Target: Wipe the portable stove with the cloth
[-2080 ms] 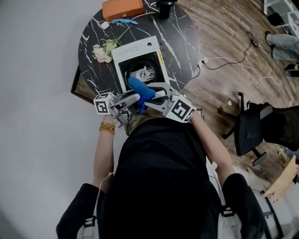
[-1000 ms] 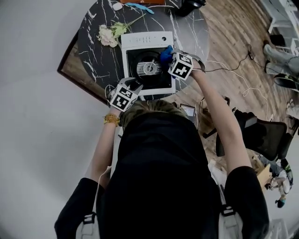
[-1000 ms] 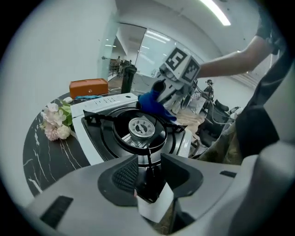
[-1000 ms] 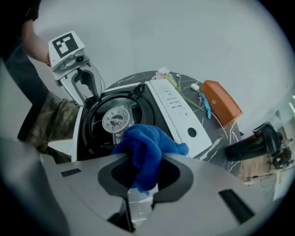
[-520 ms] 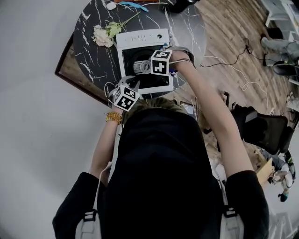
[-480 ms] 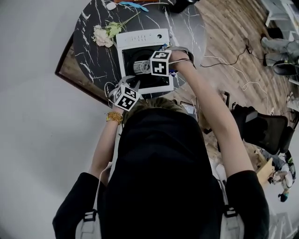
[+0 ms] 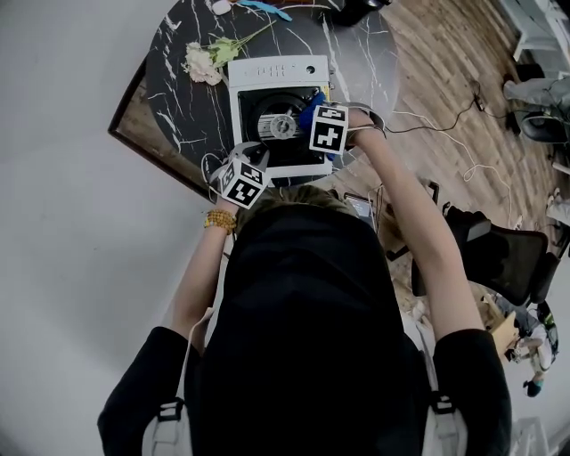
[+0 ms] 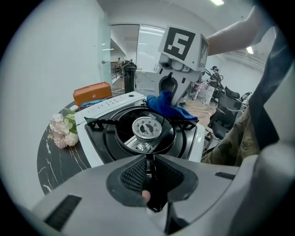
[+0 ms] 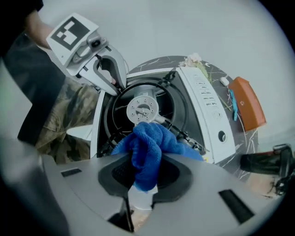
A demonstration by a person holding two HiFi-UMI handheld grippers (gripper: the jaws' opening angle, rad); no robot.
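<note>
The white portable stove [image 7: 267, 71] with a black top and silver burner [image 8: 146, 127] sits on the round black marble table [image 7: 178, 107]. My right gripper [image 9: 144, 177] is shut on the blue cloth [image 9: 147, 147], which is bunched between the pads. It presses the cloth [image 7: 309, 113] on the right side of the stove top, beside the burner [image 9: 143, 109]. My left gripper [image 8: 148, 161] sits at the stove's near left corner. Its jaws are closing to a thin slit, with a thin dark edge of the stove's rim between the pads. The left gripper view shows the cloth [image 8: 168, 107] under the right gripper [image 8: 167, 94].
Pale flowers [image 7: 203, 61] lie left of the stove. An orange case [image 9: 246, 103] and a small blue item [image 7: 265, 11] lie beyond the control panel. An office chair [image 7: 499, 258] and cables [image 7: 445, 116] are on the wooden floor to the right.
The right gripper swept the cloth left over the stove top, then back toward its right side. The left gripper stays at the near left corner.
</note>
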